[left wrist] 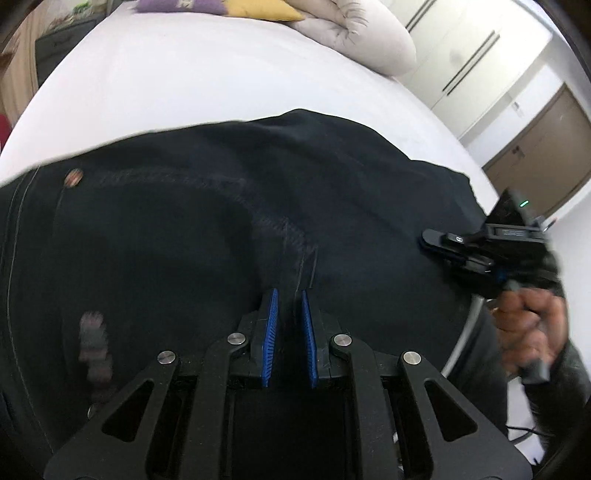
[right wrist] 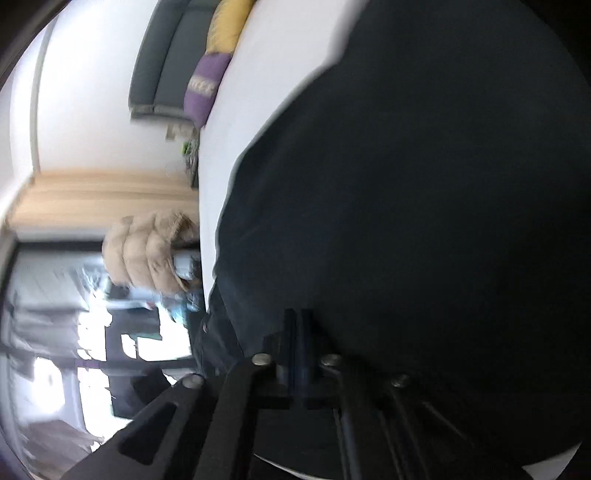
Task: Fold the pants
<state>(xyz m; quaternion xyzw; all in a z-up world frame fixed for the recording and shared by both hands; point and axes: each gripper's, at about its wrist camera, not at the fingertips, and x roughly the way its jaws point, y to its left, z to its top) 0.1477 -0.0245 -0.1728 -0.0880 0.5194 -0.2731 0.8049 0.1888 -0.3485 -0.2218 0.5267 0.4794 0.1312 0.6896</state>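
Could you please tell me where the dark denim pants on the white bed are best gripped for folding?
Grip the dark denim pants at the near edge by the stitched seam, coming in low from the near side; the left gripper already pinches a fabric ridge there.

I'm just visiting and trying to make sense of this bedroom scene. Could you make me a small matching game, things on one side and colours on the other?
Things:
1. pants
2. bed sheet
3. pads on the left claw
4. pillow by the quilt

Colours:
A. yellow
B. blue
C. black
D. white

Pairs: 1-C, 2-D, 3-B, 4-A
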